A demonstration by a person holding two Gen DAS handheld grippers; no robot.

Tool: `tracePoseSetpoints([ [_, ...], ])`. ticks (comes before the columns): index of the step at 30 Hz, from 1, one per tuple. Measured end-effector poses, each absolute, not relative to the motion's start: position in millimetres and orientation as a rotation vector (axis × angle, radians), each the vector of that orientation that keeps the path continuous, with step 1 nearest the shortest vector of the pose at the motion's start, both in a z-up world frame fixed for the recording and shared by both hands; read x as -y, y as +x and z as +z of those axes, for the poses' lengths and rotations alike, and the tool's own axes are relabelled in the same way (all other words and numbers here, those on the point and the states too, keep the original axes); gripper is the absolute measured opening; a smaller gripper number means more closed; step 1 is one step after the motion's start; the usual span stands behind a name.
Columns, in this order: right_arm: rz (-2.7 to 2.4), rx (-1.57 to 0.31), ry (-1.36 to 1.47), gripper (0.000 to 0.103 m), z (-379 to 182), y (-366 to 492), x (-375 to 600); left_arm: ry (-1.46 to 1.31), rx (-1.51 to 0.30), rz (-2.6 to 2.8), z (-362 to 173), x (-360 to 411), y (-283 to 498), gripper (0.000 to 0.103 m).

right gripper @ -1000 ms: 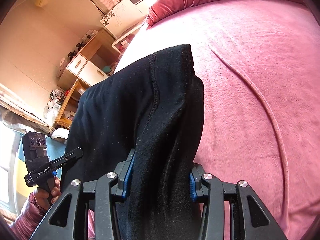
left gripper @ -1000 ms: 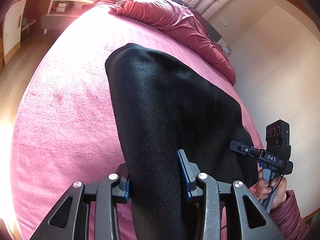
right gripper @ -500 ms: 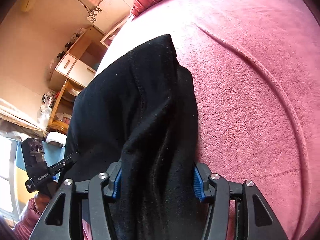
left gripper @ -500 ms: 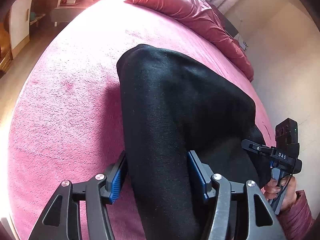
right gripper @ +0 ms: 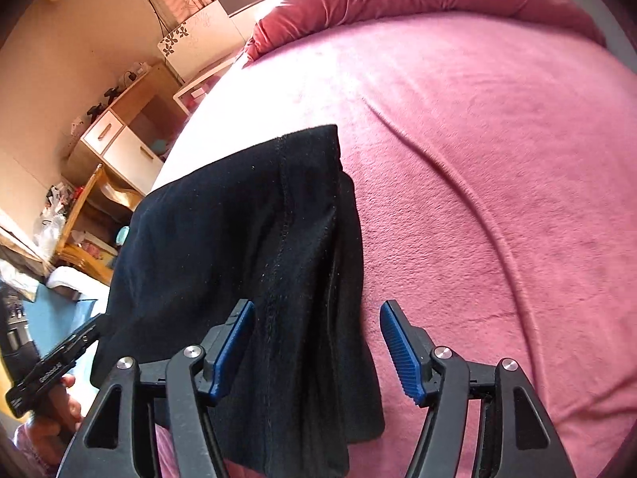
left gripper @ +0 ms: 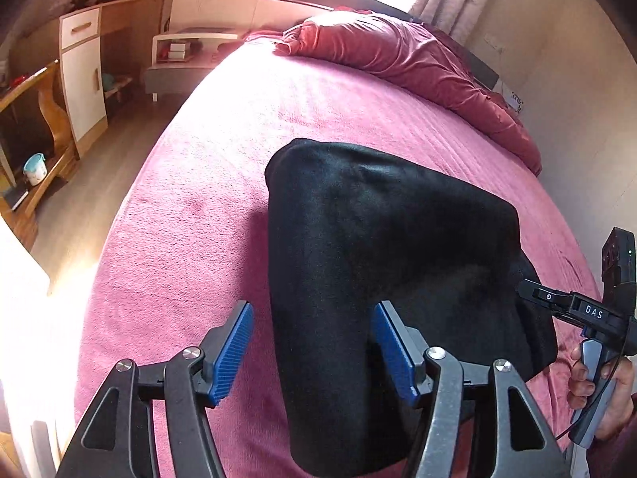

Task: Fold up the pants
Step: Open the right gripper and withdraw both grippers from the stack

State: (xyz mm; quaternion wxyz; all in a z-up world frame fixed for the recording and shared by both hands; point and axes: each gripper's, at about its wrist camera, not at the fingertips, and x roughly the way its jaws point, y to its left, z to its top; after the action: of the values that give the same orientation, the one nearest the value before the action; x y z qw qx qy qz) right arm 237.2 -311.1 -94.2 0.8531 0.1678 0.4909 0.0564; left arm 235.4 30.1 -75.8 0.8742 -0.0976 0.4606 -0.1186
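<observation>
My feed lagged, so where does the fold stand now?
Done: the pants lie doubled over on the bed, layers stacked at the seam edge. In hand: nothing; left gripper and right gripper are both open astride the cloth. Left: possibly one more fold or smoothing, I can't say.

— Can you read anything from your left wrist camera?

— One label only: white letters "DAS" on the black body of your right gripper (left gripper: 533, 296), at the frame's right edge.

— And from your right wrist camera?

— Your left gripper (right gripper: 93, 328) carries white lettering along its black body, but it is too blurred to read.

— Anything on the furniture?

— The white panel (left gripper: 215, 0) has a flower print, no words.
</observation>
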Motion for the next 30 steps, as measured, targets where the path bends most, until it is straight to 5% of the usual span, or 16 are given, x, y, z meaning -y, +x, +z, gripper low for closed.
tracePoseSetpoints([
  [30, -0.041, -0.838, 0.13, 0.073, -40.4, 126.6, 241.5, -0.098, -0.807, -0.125, -35.9, -21.8, 109.7, 0.064],
])
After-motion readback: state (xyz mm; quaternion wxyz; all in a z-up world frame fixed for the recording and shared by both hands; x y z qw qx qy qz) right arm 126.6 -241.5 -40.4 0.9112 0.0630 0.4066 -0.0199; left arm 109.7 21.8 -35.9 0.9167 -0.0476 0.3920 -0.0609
